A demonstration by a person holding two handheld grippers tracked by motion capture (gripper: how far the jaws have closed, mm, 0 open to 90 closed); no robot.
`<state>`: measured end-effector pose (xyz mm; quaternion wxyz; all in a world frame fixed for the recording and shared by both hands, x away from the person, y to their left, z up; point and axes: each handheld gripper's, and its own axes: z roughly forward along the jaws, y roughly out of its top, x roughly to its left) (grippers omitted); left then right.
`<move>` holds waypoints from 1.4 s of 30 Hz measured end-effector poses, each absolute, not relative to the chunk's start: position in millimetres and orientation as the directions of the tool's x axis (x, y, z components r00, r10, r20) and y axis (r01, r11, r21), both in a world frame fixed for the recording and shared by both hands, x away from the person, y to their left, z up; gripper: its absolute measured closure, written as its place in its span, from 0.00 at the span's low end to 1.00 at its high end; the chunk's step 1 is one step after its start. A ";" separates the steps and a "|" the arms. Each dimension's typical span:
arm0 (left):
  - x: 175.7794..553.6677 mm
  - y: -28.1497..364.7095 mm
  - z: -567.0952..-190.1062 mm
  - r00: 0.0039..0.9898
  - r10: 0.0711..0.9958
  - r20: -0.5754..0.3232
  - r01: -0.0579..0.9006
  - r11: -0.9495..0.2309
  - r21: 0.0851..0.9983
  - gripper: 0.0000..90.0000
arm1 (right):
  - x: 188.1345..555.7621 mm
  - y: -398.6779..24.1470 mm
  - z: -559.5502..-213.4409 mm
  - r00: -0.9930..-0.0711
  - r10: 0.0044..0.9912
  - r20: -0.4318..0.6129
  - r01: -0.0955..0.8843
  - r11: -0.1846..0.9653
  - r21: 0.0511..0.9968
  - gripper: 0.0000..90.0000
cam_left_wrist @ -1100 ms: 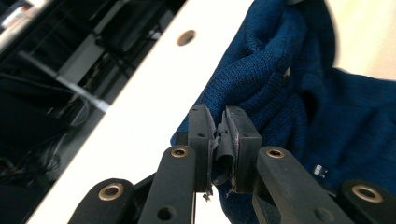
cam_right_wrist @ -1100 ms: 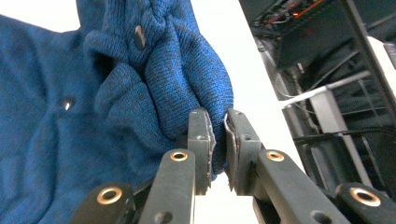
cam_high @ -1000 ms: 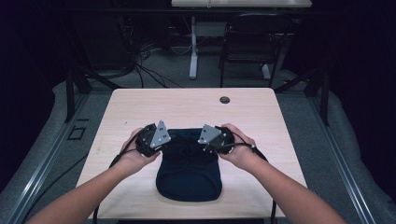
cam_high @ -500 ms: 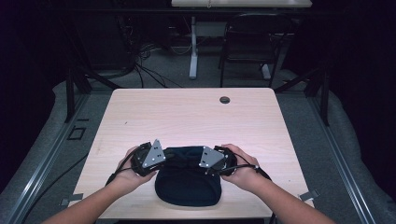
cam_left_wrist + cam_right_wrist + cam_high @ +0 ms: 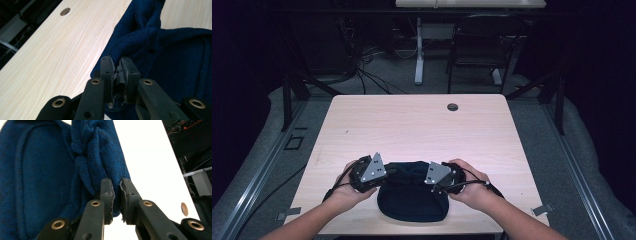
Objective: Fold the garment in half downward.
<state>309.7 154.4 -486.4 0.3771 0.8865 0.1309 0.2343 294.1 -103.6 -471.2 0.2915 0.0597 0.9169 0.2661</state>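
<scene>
A dark blue knitted garment lies bunched at the near edge of the table, midway between its near corners. The left gripper is clamped on the fabric at the garment's far left corner; the right gripper is clamped on the matching far right corner. The garment's folded far edge runs crosswise between the two, with both hands about equally near it. The body of the garment hangs back toward the person, so any lift or pull likely turns on that crosswise edge. Farther off, a round hole sits near the far edge.
</scene>
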 end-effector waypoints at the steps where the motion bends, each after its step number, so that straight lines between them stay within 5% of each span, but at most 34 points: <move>1: 308.9 154.6 -487.1 0.858 0.408 0.312 0.059 -0.681 0.730 0.90 | 294.1 -103.6 -471.2 -0.823 0.265 -0.503 -0.046 0.851 0.523 0.90; 28: 279.3 158.8 -518.3 0.917 0.363 0.167 0.135 -0.675 0.726 0.87 | 266.1 -111.3 -496.8 -0.876 0.301 -0.377 0.030 0.814 0.580 0.88; 42: 252.4 166.2 -536.6 0.933 0.355 0.059 0.194 -0.633 0.749 0.74 | 236.5 -115.3 -529.5 -0.916 0.299 -0.266 0.080 0.788 0.611 0.85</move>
